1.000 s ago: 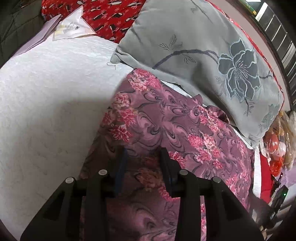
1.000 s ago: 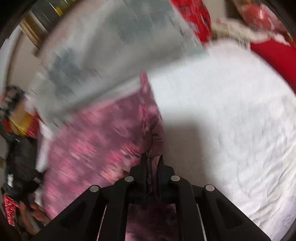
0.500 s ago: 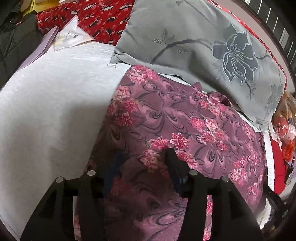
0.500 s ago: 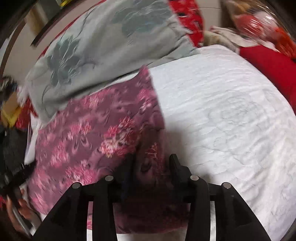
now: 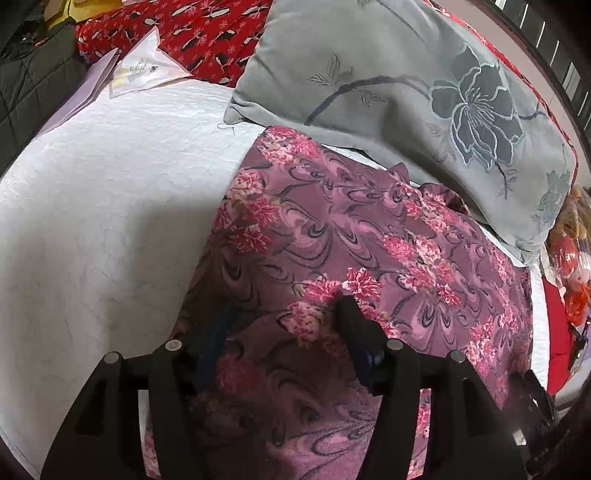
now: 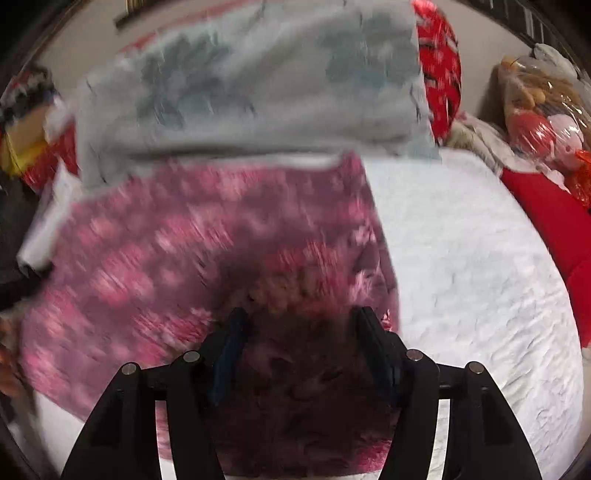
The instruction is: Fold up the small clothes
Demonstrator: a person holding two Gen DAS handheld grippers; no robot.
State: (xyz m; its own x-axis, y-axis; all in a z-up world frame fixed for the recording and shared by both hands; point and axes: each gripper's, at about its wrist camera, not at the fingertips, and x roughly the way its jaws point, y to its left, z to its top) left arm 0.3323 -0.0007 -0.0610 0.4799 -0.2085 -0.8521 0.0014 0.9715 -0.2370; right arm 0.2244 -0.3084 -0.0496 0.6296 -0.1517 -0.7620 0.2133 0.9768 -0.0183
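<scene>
A purple garment with pink flowers (image 5: 354, 236) lies spread on the white quilted bed, its far edge against a grey pillow. It also shows, blurred, in the right wrist view (image 6: 192, 251). My left gripper (image 5: 284, 314) is open, its jaws wide apart just above the garment's near left part. My right gripper (image 6: 299, 321) is open too, its jaws apart over the garment's near right edge. Neither holds any cloth.
A grey flowered pillow (image 5: 406, 81) lies behind the garment. The white quilt (image 5: 103, 192) stretches to the left, and to the right in the right wrist view (image 6: 480, 266). Papers (image 5: 144, 70), a red patterned cover (image 5: 207, 29) and bagged toys (image 6: 539, 110) lie around the bed.
My right gripper was shut on the garment's edge a second ago; it has let go and opened wide. My left gripper has opened wider and drawn back a little.
</scene>
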